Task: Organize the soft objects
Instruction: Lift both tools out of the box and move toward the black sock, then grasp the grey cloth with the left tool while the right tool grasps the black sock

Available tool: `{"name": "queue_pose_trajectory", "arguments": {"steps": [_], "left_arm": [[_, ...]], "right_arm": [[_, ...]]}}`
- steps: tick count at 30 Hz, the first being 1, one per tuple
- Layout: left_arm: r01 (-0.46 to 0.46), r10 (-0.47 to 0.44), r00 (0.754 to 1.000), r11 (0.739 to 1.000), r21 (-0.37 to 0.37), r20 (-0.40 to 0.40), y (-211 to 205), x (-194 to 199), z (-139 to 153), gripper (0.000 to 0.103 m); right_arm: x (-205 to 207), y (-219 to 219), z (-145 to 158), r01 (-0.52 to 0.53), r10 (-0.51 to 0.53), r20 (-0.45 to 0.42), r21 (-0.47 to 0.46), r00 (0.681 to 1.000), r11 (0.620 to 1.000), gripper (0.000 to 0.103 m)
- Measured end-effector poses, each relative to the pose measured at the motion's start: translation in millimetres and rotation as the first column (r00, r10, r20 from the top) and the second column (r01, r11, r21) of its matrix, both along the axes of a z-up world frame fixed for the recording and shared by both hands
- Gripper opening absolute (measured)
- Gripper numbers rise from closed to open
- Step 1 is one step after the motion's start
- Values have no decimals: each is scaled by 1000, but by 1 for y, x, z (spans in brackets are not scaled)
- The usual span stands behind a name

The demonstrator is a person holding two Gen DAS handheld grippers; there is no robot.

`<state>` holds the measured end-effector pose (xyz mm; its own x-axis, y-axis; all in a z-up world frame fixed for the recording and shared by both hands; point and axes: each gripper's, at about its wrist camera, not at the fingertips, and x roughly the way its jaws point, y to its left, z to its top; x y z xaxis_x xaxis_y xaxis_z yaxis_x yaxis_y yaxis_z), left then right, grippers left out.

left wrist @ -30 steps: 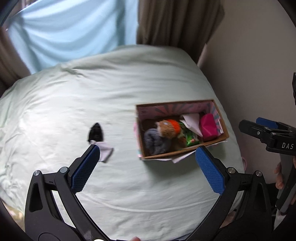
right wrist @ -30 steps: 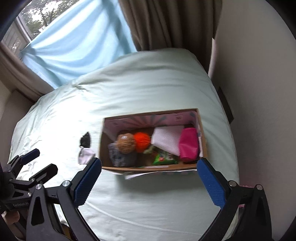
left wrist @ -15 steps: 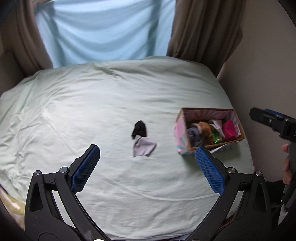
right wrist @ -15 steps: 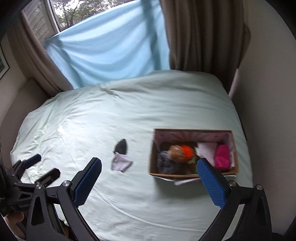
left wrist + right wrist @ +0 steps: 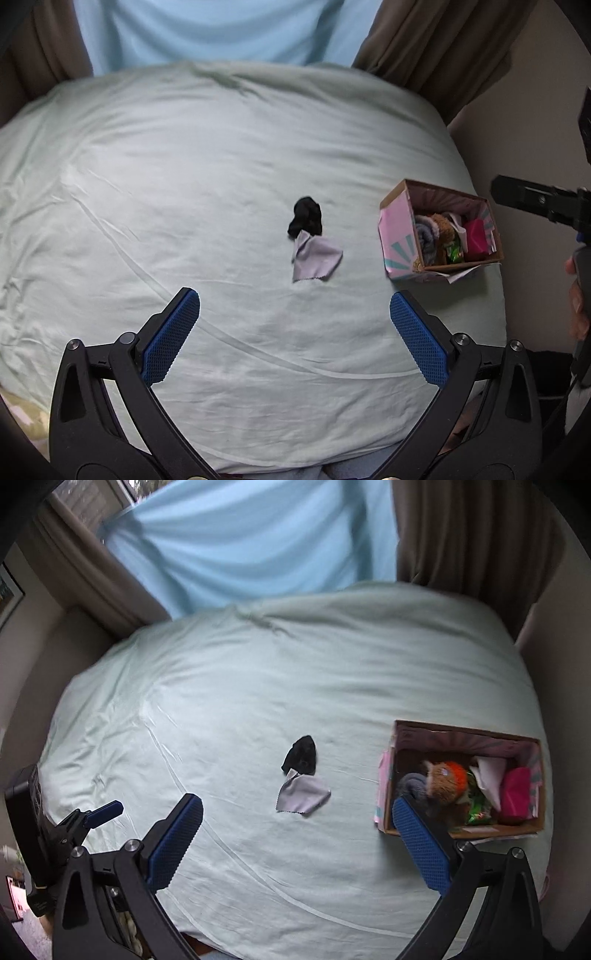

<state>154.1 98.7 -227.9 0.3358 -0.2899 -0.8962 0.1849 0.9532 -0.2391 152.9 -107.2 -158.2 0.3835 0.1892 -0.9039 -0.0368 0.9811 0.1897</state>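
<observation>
A black cloth and a pale lilac cloth lie touching in the middle of the bed; both also show in the right wrist view, the black cloth and the lilac cloth. A cardboard box at the bed's right side holds several soft items, including a grey roll, a brown and orange plush and a pink pouch; it also shows in the right wrist view. My left gripper is open and empty above the bed's near part. My right gripper is open and empty, high above the bed.
The pale green bedsheet covers the whole bed. A light blue curtain and brown drapes hang behind it. A wall runs close along the bed's right edge.
Both grippers have pulled back and away from the box, so the box looks smaller and further right, and the two cloths now sit near the centre of view.
</observation>
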Motion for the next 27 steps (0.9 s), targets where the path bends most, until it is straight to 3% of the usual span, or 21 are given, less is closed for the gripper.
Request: {"name": "queue_pose_trajectory", "arguments": {"steps": [6, 9, 12, 16, 20, 21, 22, 27], "left_arm": [[24, -27, 996, 999, -37, -83, -14, 31, -51, 103], [44, -46, 994, 999, -29, -94, -29, 42, -73, 102], [65, -67, 993, 998, -24, -96, -50, 54, -100, 102], [82, -81, 993, 997, 5, -86, -76, 68, -138, 102], [58, -57, 994, 998, 10, -97, -93, 77, -175, 98], [53, -51, 994, 998, 15, -94, -96, 80, -184, 98], [50, -48, 995, 998, 22, -93, -99, 82, -190, 98], [40, -32, 994, 996, 79, -109, -116, 91, -228, 91]], "right_arm": [[46, 15, -41, -98, 95, -96, -29, 991, 995, 102], [72, 24, -65, -202, 192, -133, -68, 972, 977, 102], [100, 31, -95, -309, 285, -188, -118, 940, 944, 102], [130, 35, -136, -429, 395, -242, -106, 886, 897, 102], [152, 48, -185, -618, 562, -311, -117, 766, 778, 99], [158, 52, -202, -671, 607, -333, -123, 722, 731, 97], [161, 54, -210, -695, 626, -346, -126, 699, 707, 95], [170, 69, -261, -840, 752, -399, -99, 525, 533, 94]]}}
